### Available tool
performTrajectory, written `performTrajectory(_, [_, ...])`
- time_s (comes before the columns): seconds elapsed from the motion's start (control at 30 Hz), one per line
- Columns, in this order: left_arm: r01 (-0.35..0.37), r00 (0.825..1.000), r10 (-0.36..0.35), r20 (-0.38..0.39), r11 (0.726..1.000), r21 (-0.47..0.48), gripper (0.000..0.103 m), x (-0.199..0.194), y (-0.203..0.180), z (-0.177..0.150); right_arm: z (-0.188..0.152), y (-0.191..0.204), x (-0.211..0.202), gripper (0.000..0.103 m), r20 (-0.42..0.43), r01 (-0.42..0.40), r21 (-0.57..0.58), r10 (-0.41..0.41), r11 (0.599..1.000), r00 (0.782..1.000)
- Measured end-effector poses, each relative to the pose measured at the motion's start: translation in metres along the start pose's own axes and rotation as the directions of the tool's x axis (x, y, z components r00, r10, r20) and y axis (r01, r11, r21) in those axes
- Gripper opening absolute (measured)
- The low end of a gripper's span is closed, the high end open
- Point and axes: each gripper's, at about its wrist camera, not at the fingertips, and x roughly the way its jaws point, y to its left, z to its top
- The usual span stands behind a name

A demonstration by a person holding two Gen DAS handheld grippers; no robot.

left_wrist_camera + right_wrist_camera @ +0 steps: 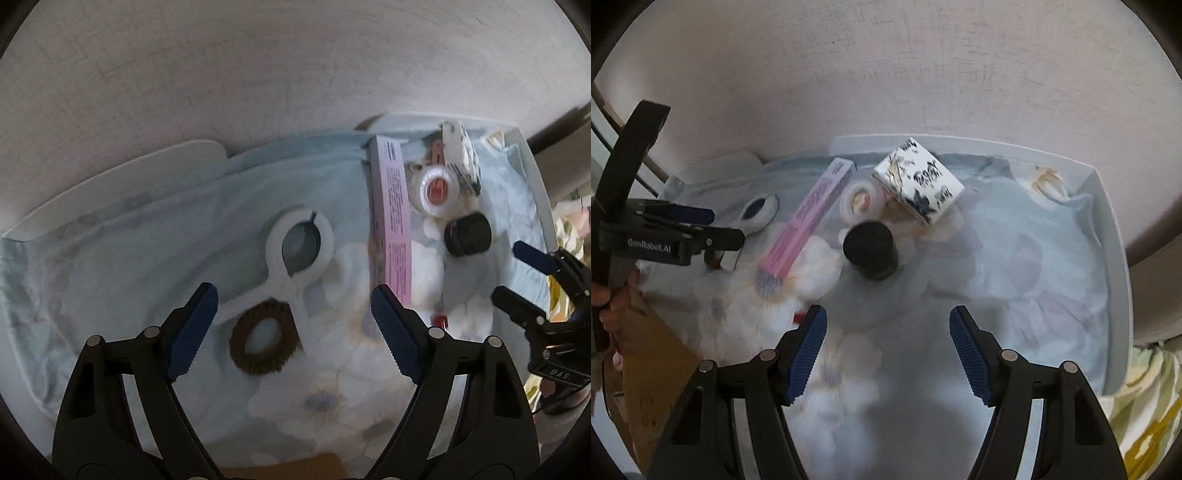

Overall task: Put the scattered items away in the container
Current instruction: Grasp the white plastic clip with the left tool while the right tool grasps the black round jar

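The left tool (291,325) hung wide apart and empty above the brown hair tie (263,338), which lay flat on the floral cloth (122,258) with the white hand mirror (295,254) overlapping its far edge. The right tool (888,354) was also wide and held nothing, poised over a bare patch of cloth near the black jar (870,252). Beyond the jar sat the long pink box (812,210), a round clear-lidded pot (860,202) and the patterned white box (918,184), all bunched inside the white tray (1112,236), which was probably the container, though the cloth hid most of its floor.

The step in hand looked like picking up the hair tie. To do it well, the left tool should come straight down with one finger in the tie's hole and the other outside the ring on the near side, away from the mirror handle, so the mirror would not be dragged. The soft ring should squash easily, so a full close seemed safe
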Motion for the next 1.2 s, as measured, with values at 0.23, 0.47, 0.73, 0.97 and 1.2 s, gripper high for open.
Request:
performTrajectory(0.23, [0.026,0.998,-0.028,-0.057,0.999,-0.034,0.084,0.011,0.006,0.004,0.012,0.002,0.019,0.065,0.02,-0.031,-0.001,0.031,1.0,0.999])
performTrajectory(0.47, [-0.001,0.997,-0.004,-0.072,0.997,-0.074,0.082,0.021,0.013,0.002,0.014,0.005,0.02,0.065,0.024,-0.011,-0.053,0.013,0.999,1.0])
performTrajectory(0.73, [-0.054,0.998,0.053,-0.038,0.998,-0.012,0.068,0.018,0.006,-0.007,0.01,0.005,0.019,0.065,0.031,0.006,-0.096,-0.003,0.995,1.0])
performTrajectory(0.97, [-0.067,0.997,0.068,-0.029,0.997,0.036,0.039,0.012,-0.002,-0.017,0.009,0.002,0.02,0.059,0.049,0.003,-0.112,0.002,0.994,0.999])
performTrajectory(1.2, [-0.056,0.998,0.056,-0.003,0.998,0.04,0.039,-0.002,-0.001,-0.028,0.005,-0.004,0.014,0.034,0.04,-0.012,-0.103,0.016,0.995,0.999])
